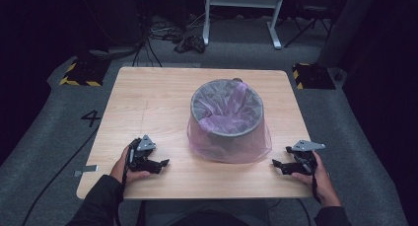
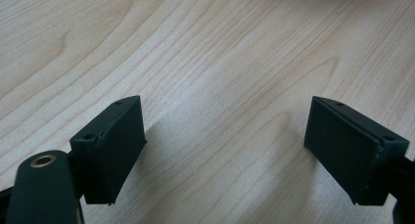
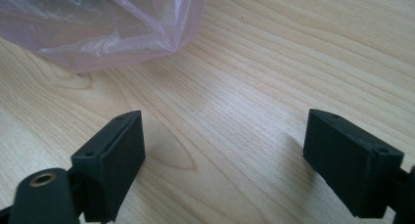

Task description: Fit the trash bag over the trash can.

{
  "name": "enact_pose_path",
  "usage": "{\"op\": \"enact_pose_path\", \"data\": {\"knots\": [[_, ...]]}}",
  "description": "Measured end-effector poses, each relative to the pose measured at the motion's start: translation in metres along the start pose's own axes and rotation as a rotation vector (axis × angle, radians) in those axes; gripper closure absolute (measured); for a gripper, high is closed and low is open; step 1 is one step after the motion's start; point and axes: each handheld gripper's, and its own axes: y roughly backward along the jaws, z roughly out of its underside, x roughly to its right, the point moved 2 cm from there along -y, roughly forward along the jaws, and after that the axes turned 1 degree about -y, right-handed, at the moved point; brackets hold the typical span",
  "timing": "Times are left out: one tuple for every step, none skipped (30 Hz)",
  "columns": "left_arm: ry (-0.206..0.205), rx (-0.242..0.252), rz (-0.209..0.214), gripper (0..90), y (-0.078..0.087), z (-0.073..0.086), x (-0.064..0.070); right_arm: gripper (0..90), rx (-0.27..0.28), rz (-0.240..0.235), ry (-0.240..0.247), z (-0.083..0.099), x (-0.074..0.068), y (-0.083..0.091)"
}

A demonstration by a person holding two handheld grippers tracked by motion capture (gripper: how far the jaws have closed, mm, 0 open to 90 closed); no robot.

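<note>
Resting on the table (image 1: 148, 95), the left gripper (image 1: 156, 165) and right gripper (image 1: 280, 165) are held apart, empty. The thin pink bag (image 1: 229, 144) could be torn, or the bin (image 1: 226, 107) tipped, if pinched carelessly.

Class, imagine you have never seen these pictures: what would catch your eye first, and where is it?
First, the grey bin in the middle of the wooden table, lined with a thin pink bag that drapes over its rim and down its sides. Next, the two black grippers near the front edge: the left gripper and the right gripper, one on each side of the bin, both open and holding nothing.
</note>
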Motion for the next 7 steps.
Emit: {"op": "enact_pose_path", "data": {"knots": [[0.0,0.0,0.0,15.0,0.0,0.0,0.0,15.4,0.0,-0.001,0.0,0.0,0.0,0.0],[0.0,0.0,0.0,15.0,0.0,0.0,0.0,15.4,0.0,0.0,0.0,0.0,0.0,0.0],[0.0,0.0,0.0,15.0,0.0,0.0,0.0,15.4,0.0,0.0,0.0,0.0,0.0,0.0],[0.0,0.0,0.0,15.0,0.0,0.0,0.0,15.4,0.001,0.001,0.001,0.0,-0.0001,0.0],[0.0,0.0,0.0,15.0,0.0,0.0,0.0,15.4,0.001,0.001,0.002,0.0,-0.0001,0.0],[0.0,0.0,0.0,15.0,0.0,0.0,0.0,15.4,0.001,0.0,0.001,0.0001,-0.0002,0.0001],[-0.001,-0.001,0.0,15.0,0.0001,0.0,-0.0001,15.5,0.001,0.0,0.001,0.0001,-0.0002,0.0001]]}}
